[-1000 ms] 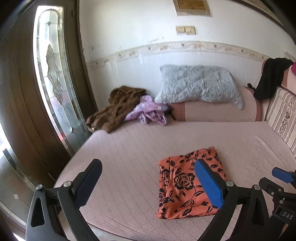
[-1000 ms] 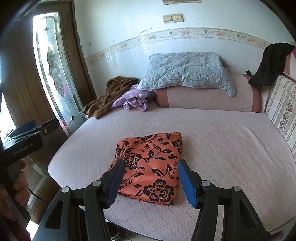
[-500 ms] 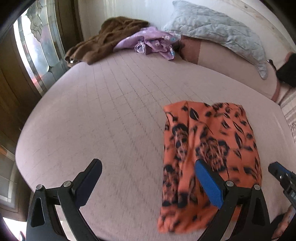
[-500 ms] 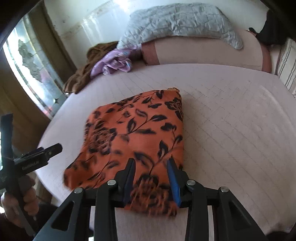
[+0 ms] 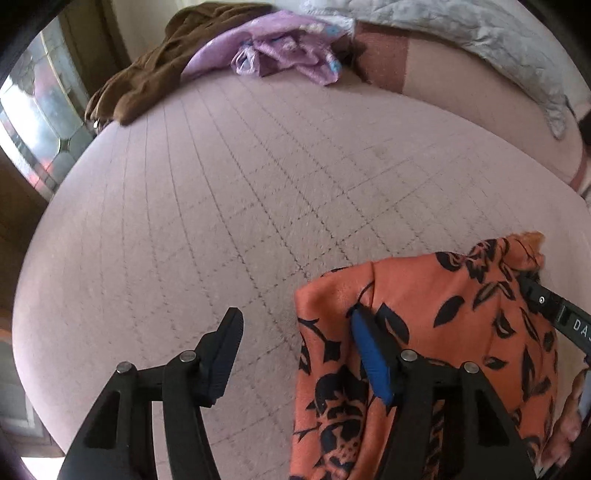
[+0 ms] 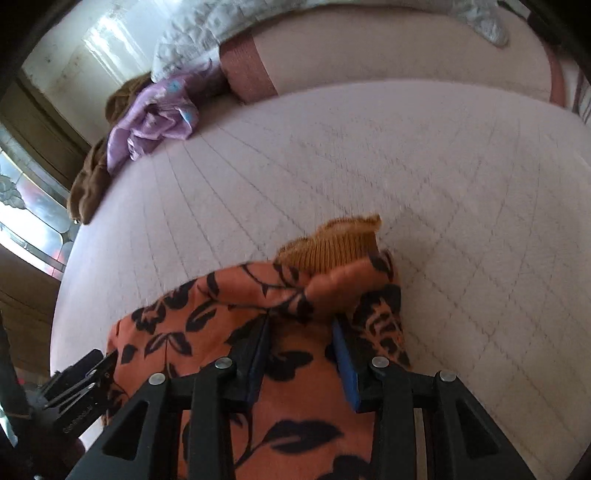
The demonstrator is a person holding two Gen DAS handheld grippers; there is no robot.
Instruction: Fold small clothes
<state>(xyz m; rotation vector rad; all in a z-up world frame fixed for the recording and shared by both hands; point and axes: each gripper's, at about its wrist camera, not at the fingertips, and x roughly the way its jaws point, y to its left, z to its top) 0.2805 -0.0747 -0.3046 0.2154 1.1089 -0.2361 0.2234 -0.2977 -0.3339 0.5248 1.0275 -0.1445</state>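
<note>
A folded orange garment with black flowers (image 5: 450, 317) lies on the pink quilted bed (image 5: 258, 177), near its front edge. My left gripper (image 5: 295, 343) is open; its right finger (image 5: 373, 354) rests on the garment's left edge and its left finger is over bare bed. In the right wrist view the garment (image 6: 207, 332) fills the lower middle, with a ribbed mustard hem (image 6: 332, 243) at its far corner. My right gripper (image 6: 299, 343) is low over the garment with cloth bunched between its narrowed jaws; whether they clamp the cloth is unclear.
A purple garment (image 5: 284, 55) and a brown garment (image 5: 147, 74) lie heaped at the far left of the bed (image 6: 443, 177), also in the right wrist view (image 6: 155, 122). A grey quilted pillow (image 5: 461, 33) rests on a pink bolster (image 5: 443, 81). A glass door (image 5: 33, 110) stands left.
Both grippers have dropped down and forward onto the orange garment. The right jaws have narrowed around its cloth. The left jaws have closed somewhat and reached the garment's left edge.
</note>
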